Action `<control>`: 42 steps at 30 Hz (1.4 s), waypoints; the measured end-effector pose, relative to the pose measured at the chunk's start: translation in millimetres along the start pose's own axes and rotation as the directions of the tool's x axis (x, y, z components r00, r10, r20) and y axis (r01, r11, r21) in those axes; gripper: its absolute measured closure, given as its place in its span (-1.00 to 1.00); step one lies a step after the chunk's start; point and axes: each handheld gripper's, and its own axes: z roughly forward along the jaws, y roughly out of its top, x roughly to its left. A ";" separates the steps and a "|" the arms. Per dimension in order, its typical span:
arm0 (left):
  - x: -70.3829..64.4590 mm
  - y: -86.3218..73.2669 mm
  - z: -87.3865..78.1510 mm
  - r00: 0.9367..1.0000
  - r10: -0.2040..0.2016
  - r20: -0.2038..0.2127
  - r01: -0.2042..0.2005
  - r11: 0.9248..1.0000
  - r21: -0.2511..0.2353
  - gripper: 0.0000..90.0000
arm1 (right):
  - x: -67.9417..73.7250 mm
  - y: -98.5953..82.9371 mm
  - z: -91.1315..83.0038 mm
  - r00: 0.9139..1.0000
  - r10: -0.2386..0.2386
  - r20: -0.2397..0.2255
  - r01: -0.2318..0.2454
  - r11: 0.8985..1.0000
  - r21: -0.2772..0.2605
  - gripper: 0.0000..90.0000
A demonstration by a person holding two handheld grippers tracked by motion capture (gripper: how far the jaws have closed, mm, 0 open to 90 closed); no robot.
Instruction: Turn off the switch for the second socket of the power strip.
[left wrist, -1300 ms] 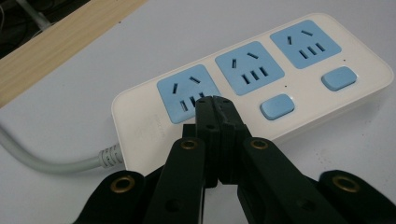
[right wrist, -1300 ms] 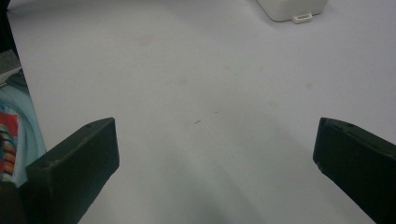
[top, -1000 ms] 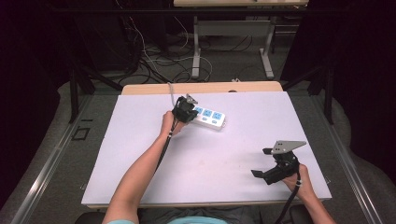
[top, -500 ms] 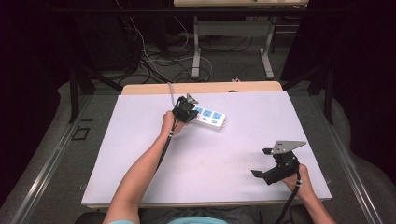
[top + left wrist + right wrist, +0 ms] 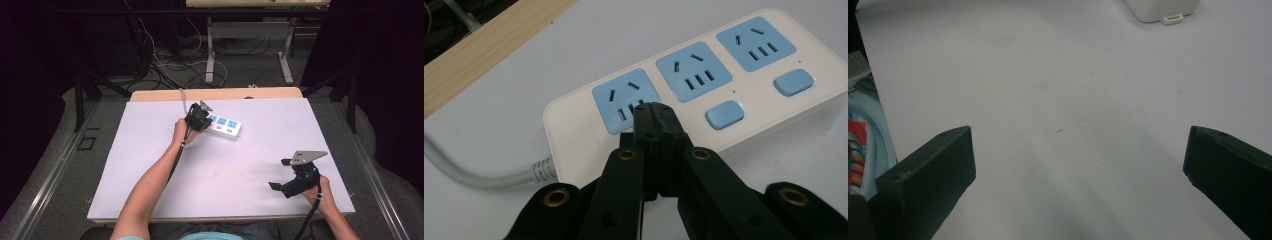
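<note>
Nothing moved; power strip (image 5: 224, 126) lies crosswise.

We see almost no change: our left gripper (image 5: 200, 117) has barely shifted over the white plastic power strip (image 5: 226, 126) with blue sockets.

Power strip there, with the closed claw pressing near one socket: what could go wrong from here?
The left claw is shut, its tip at the first blue socket of the power strip. It might push the loose strip sideways across the table. It could also miss the buttons. The right claw, open and far off, is not steadying the strip.
</note>
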 end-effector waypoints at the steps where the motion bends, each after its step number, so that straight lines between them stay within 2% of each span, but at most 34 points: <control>1: -0.2 0.1 0.0 1.000 0.001 -0.002 -0.001 1.000 0.001 1.00 | 0.0 0.0 0.0 1.000 0.000 -0.001 0.000 1.000 0.000 -1.00; 2: 0.0 0.2 -0.2 1.000 0.001 0.002 -0.001 1.000 0.004 1.00 | -0.3 0.4 -0.9 1.000 0.000 -0.008 0.000 1.000 0.015 -1.00; 6: -0.2 0.2 -0.1 1.000 0.001 0.001 -0.001 1.000 0.003 1.00 | -0.1 0.0 0.1 1.000 0.000 0.000 0.000 1.000 0.001 -1.00; 9: 0.5 0.8 -1.3 1.000 0.003 0.014 -0.003 1.000 0.019 1.00 | -0.6 0.4 -0.8 1.000 -0.004 -0.005 0.004 1.000 0.015 -1.00; 11: 0.5 0.8 -1.2 1.000 0.002 0.014 -0.002 1.000 0.019 1.00 | -0.5 0.0 0.1 1.000 -0.002 0.000 0.002 1.000 -0.001 -1.00; 14: 0.6 0.8 -1.2 1.000 0.000 0.014 -0.001 1.000 0.020 1.00 | -0.6 0.4 -0.7 1.000 -0.004 -0.005 0.004 1.000 0.014 -1.00; 15: 0.0 0.4 -0.3 1.000 -0.001 0.002 0.001 1.000 0.010 1.00 | -0.4 0.1 0.0 1.000 -0.002 0.000 0.002 1.000 0.003 -1.00; 18: 0.1 -0.1 0.3 1.000 -0.006 0.000 0.006 1.000 0.001 1.00 | -0.4 0.1 0.1 1.000 -0.002 0.000 0.002 1.000 0.002 -1.00; 23: 0.6 -0.1 0.0 1.000 -0.007 0.003 0.007 1.000 0.004 1.00 | -0.7 0.5 -0.6 1.000 -0.003 -0.005 0.003 1.000 0.016 -1.00; 25: 0.4 -0.1 0.1 1.000 -0.006 0.002 0.006 1.000 0.004 1.00 | -0.3 0.1 0.2 1.000 -0.001 0.002 0.001 1.000 0.002 -1.00; 26: 0.2 0.1 0.0 1.000 -0.007 0.001 0.007 1.000 0.007 1.00 | -0.6 0.4 -0.6 1.000 -0.002 -0.004 0.002 1.000 0.016 -1.00; 38: 0.0 0.0 0.4 1.000 -0.013 -0.002 0.013 1.000 0.006 1.00 | 0.0 -0.1 1.0 1.000 -0.001 0.004 0.001 1.000 -0.004 -1.00; 42: 1.3 0.3 0.3 1.000 -0.024 0.012 0.024 1.000 0.009 1.00 | 0.2 0.0 1.2 1.000 0.000 0.003 0.000 1.000 -0.003 -1.00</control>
